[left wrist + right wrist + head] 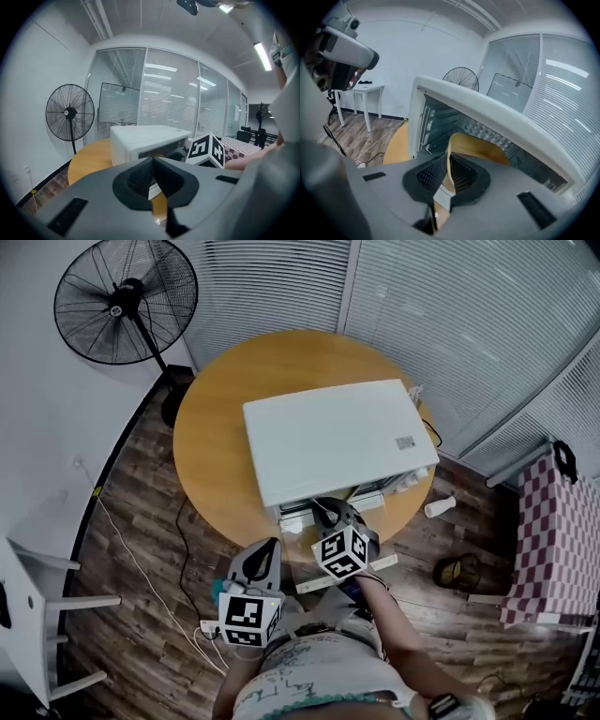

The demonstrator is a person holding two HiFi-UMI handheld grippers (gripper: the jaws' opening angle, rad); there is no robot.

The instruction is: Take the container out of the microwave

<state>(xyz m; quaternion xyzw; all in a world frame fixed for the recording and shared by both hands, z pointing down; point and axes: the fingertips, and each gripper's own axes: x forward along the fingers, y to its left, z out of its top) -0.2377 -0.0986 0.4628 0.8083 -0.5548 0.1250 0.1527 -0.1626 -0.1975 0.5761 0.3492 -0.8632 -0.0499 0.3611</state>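
The right gripper (447, 164) clamps the rim of the tan container (480, 149) inside the open microwave (497, 117); it is best drawn straight out, kept level. The left gripper (153, 164) is closed, empty

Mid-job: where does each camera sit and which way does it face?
Head view: on the person's head, steeply down at the microwave on the table; left gripper, right gripper, a forearm and torso show.
Left gripper view: on the left gripper, facing the microwave's front and a fan; its shut jaws show.
Right gripper view: on the right gripper, into the microwave's cavity; jaws shut on the container.
Shared: all see the microwave.
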